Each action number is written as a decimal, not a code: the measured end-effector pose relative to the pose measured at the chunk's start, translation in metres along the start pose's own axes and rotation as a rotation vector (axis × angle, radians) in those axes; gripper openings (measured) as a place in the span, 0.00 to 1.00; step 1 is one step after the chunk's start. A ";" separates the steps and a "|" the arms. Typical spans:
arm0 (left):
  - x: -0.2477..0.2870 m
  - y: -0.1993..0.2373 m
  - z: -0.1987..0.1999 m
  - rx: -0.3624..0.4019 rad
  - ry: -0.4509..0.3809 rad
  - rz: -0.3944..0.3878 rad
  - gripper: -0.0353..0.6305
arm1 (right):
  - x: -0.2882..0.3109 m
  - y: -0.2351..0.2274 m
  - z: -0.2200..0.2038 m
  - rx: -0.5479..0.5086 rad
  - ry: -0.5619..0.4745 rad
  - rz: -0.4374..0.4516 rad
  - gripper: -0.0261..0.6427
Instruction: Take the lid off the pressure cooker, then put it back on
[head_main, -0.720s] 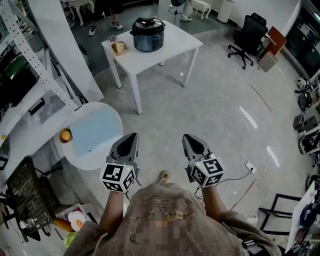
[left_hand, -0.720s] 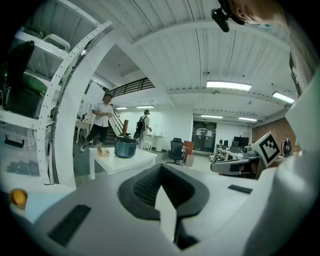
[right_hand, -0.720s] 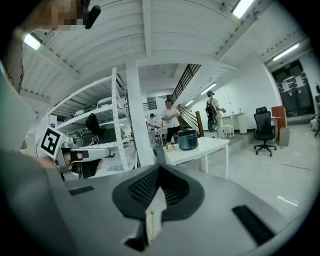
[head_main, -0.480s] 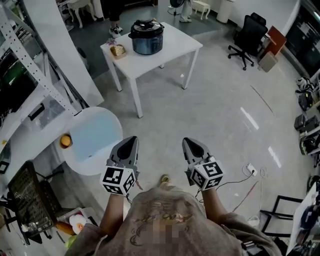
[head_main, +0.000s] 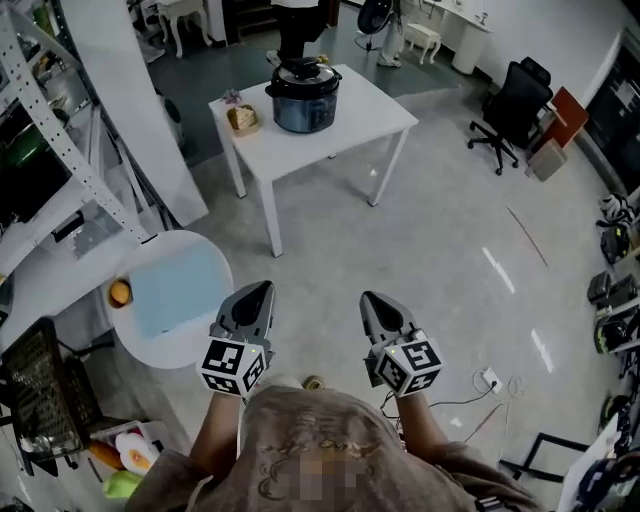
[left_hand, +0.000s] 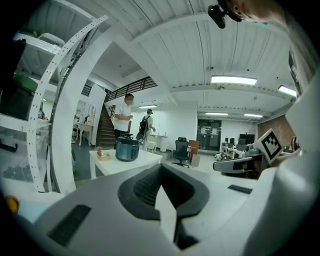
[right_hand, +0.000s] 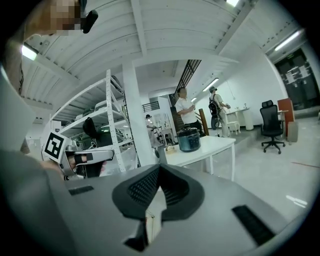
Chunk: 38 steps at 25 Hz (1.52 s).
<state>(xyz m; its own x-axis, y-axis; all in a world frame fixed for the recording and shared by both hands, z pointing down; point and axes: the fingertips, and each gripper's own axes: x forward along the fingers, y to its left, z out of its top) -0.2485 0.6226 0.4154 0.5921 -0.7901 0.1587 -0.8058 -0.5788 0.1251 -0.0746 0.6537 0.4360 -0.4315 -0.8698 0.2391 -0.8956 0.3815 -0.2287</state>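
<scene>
Left gripper (head_main: 260, 290) and right gripper (head_main: 369, 298) are both pressed together with nothing between the jaws; each gripper view shows the dark pads meeting and only open room beyond them; both are held out in front of the body, side by side and pointing a little downward, over bare floor (head_main: 440, 250).

Ahead, the pressure cooker (head_main: 305, 97) stands on the white surface (head_main: 375, 105), well apart from both grippers; its lid (head_main: 303, 72) sits on top, black handle up; a small tray of something (head_main: 243, 118) lies just beside it on the left.

Compared with a moment ago, the surface and cooker sit lower and somewhat larger in the head view, and the round side table (head_main: 170, 290) with its orange object (head_main: 120, 293) has slid down the left edge; I read that as the person walking toward the cooker, though a tilt of the head could account for part of it; the grippers keep the same shut pose throughout. A bystander (head_main: 300, 15) now stands directly behind the surface.

For the task, nothing has begun; the approach appears to be under way, and the jaws must spread before either gripper can take the lid's handle; the bystander close behind the cooker may be worth minding on arrival.
</scene>
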 end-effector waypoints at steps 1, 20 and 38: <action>0.007 0.001 0.000 0.001 -0.003 0.003 0.06 | 0.004 -0.005 0.001 0.000 0.001 0.007 0.03; 0.187 0.091 0.028 -0.018 -0.029 -0.008 0.06 | 0.162 -0.104 0.041 -0.012 0.015 0.036 0.03; 0.381 0.223 0.113 -0.011 -0.064 -0.032 0.06 | 0.363 -0.199 0.145 -0.029 -0.014 0.020 0.03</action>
<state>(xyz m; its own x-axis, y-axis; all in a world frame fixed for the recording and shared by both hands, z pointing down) -0.2036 0.1695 0.3928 0.6156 -0.7827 0.0914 -0.7862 -0.6020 0.1397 -0.0374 0.2162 0.4312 -0.4483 -0.8661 0.2212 -0.8895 0.4077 -0.2062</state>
